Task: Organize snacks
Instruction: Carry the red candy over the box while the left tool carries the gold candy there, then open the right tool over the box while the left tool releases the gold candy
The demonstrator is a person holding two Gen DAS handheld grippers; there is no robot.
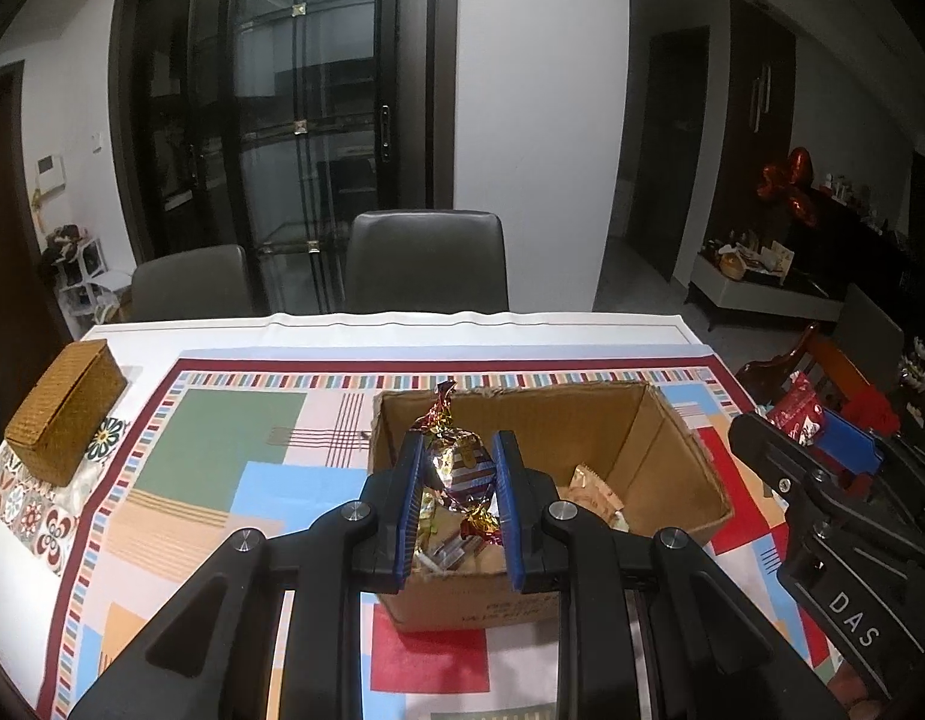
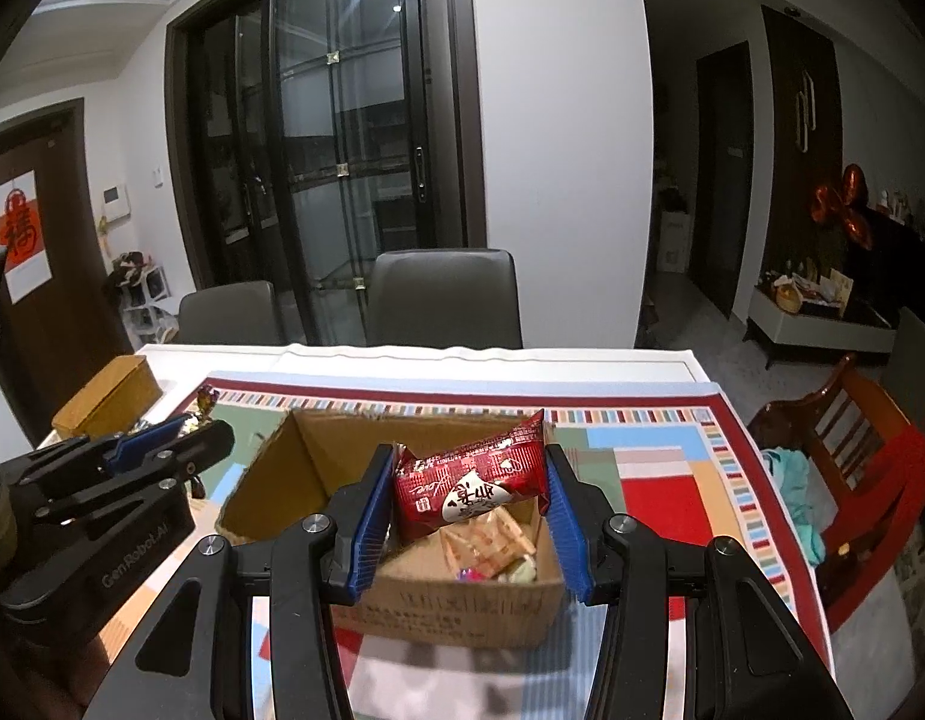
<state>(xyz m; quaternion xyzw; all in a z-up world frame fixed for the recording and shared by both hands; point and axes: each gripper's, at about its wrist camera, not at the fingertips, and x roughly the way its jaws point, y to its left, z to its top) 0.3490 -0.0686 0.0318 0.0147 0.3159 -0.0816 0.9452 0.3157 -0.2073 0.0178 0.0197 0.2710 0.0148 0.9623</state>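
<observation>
Snacks are mid-sort: each pair of tongs has one lifted over the box. Nearest in the left wrist view, the left tongs (image 1: 458,474) are clenched on a foil candy (image 1: 459,468), striped and twisted at both ends, its upper twist standing above the pads and the lower one hanging down. In the right wrist view the right tongs (image 2: 469,495) grasp a red pack (image 2: 471,480) across its width, tilted with its right end higher. Both pieces hang clear of the box (image 1: 660,438), a brown carton with its top open, standing on the patterned cloth (image 1: 240,432) that covers the bench (image 1: 402,324). Down inside lie a few more wrapped pieces (image 2: 492,546), pale and orange, loose on the bottom. To the left, well apart from the carton, a woven case (image 1: 63,414) rests by the cloth's edge; beyond the bench stand two grey chairs (image 1: 426,261). I judge the step in hand to be carrying a picked pair, though whether they go out of the carton or into it cannot be told from this moment. The next move calls for a steady carry to whatever spot is meant, keeping both grips firm, since the foil looks slippery and the pack soft, then lowering each piece before the pads let go, one side after the other so the tongs do not clash.
</observation>
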